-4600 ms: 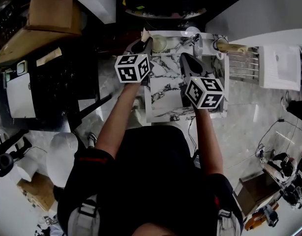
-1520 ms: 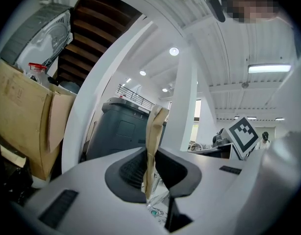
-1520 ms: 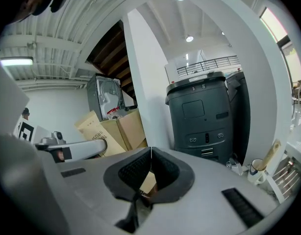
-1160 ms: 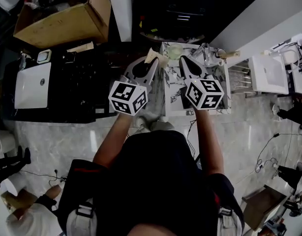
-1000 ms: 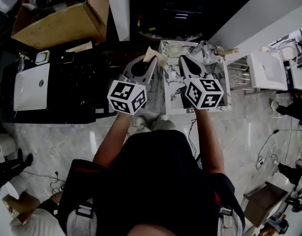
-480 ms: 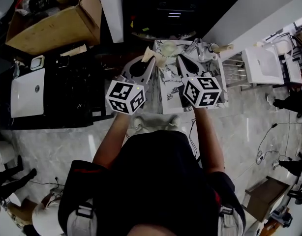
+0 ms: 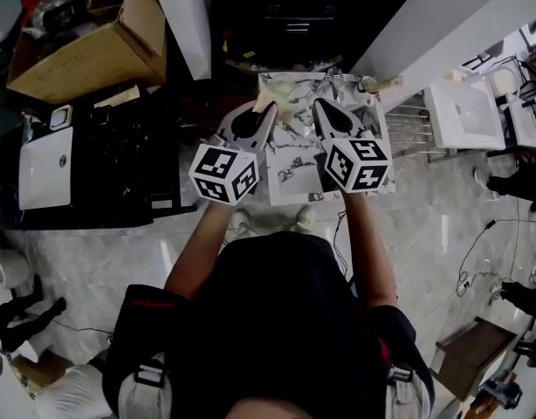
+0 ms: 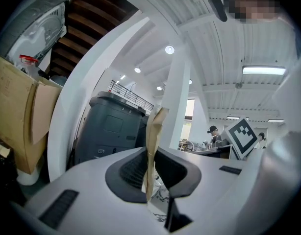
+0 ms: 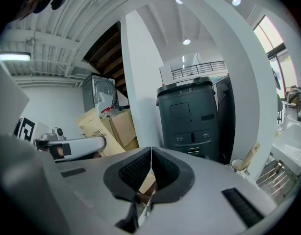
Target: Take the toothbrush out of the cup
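Fingers (image 8: 133,169) of the left gripper (image 7: 266,113) are clenched on a flat tan toothbrush (image 8: 154,131), which stands upright between them. It is held outside the pale cup (image 7: 281,85) on the marble worktop (image 7: 290,173). The right gripper (image 7: 321,106) is closed on nothing. The removal looks done, and what seems left is setting the toothbrush down somewhere.

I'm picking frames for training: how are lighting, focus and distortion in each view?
Head view: dim, dark clothing swallows detail, the white sink is blown out. Left gripper view: fisheye bends the pillars, ceiling lamps glare, the tan stick in the left tongs looks soft. Right gripper view: same bending, bright window at right.
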